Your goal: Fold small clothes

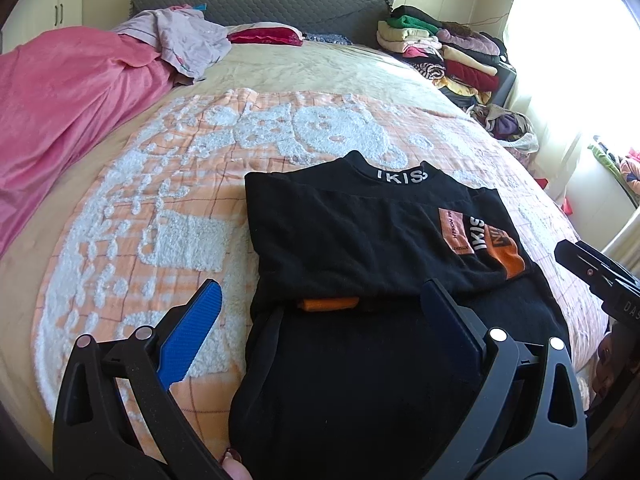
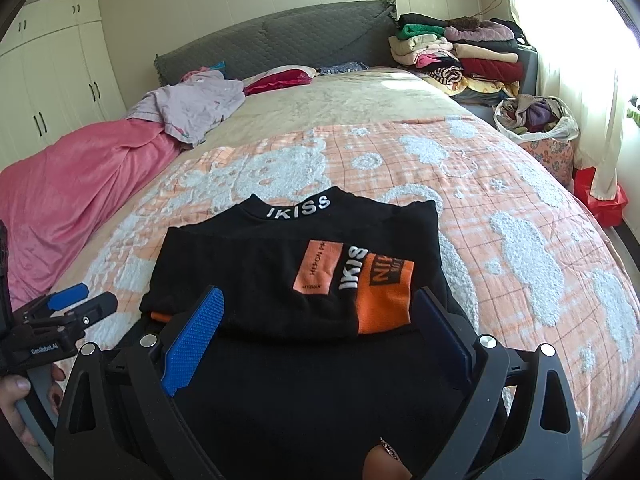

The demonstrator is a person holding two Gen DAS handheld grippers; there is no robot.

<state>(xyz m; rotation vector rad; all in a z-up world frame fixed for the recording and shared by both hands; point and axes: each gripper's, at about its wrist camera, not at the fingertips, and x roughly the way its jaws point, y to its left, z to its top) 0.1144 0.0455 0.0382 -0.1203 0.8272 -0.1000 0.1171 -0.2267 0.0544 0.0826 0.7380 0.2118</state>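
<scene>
You've got strong daylight pouring in from the window [image 2: 580, 20] on the right, and it's blown out to pure white in both views. The bed [image 2: 400, 152] is lit bright and sharp, but the black shirt [image 1: 360, 232] loses its folds in shadow. Fisheye bends everything near the edges, and the corners go dark.

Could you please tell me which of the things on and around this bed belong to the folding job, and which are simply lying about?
Part of the job:
- black shirt, half folded on the blanket
- left gripper and right gripper, both open above it

Just lying about:
- pink quilt
- lilac garment
- red pillow
- stack of folded clothes
- bag of clothes
</scene>
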